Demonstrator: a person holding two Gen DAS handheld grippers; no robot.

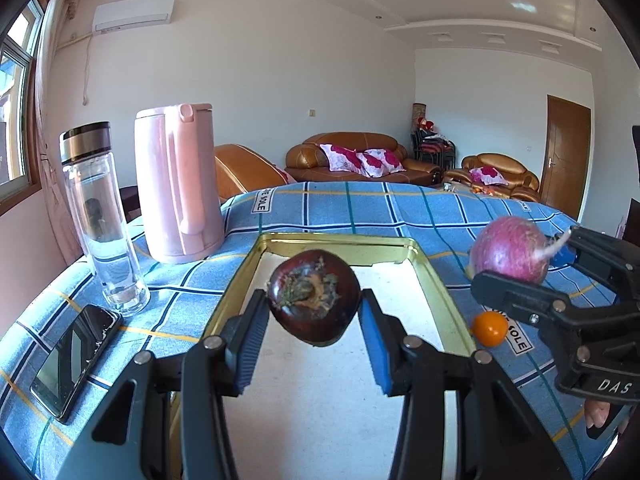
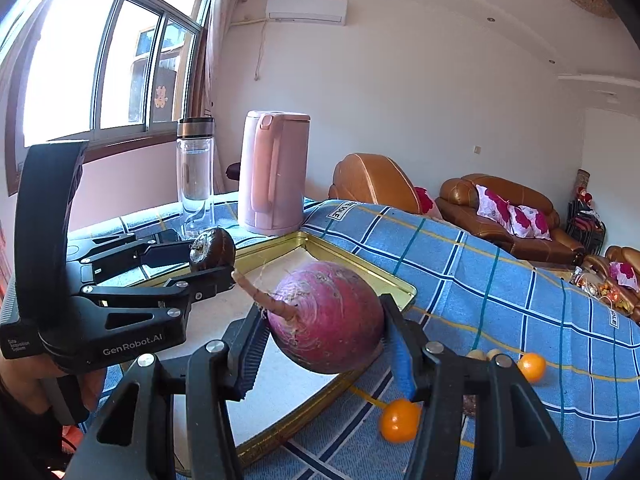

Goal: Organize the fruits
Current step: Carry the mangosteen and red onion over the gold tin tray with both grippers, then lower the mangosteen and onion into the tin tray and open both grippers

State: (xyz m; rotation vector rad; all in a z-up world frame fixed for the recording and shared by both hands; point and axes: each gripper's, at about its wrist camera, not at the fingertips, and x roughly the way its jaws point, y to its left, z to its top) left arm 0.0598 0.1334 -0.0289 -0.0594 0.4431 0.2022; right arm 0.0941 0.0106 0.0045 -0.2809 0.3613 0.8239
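My left gripper [image 1: 314, 310] is shut on a dark maroon round fruit [image 1: 314, 296] and holds it above the gold-rimmed tray [image 1: 436, 280]. My right gripper [image 2: 324, 328] is shut on a large purple-red radish [image 2: 328, 320] with a root tail, held over the tray's right rim [image 2: 384, 280]. In the left wrist view the radish [image 1: 510, 248] and right gripper [image 1: 520, 264] sit to the right of the tray. In the right wrist view the left gripper [image 2: 214, 260] and dark fruit [image 2: 212, 250] sit at the left. A small orange [image 1: 490, 328] lies on the blue plaid cloth beside the tray.
A pink kettle [image 1: 178, 184] and a glass bottle [image 1: 102, 220] stand at the back left. A phone [image 1: 74, 360] lies at the left front. Two small oranges [image 2: 400, 420] [image 2: 531, 367] lie on the cloth [image 2: 500, 280] right of the tray.
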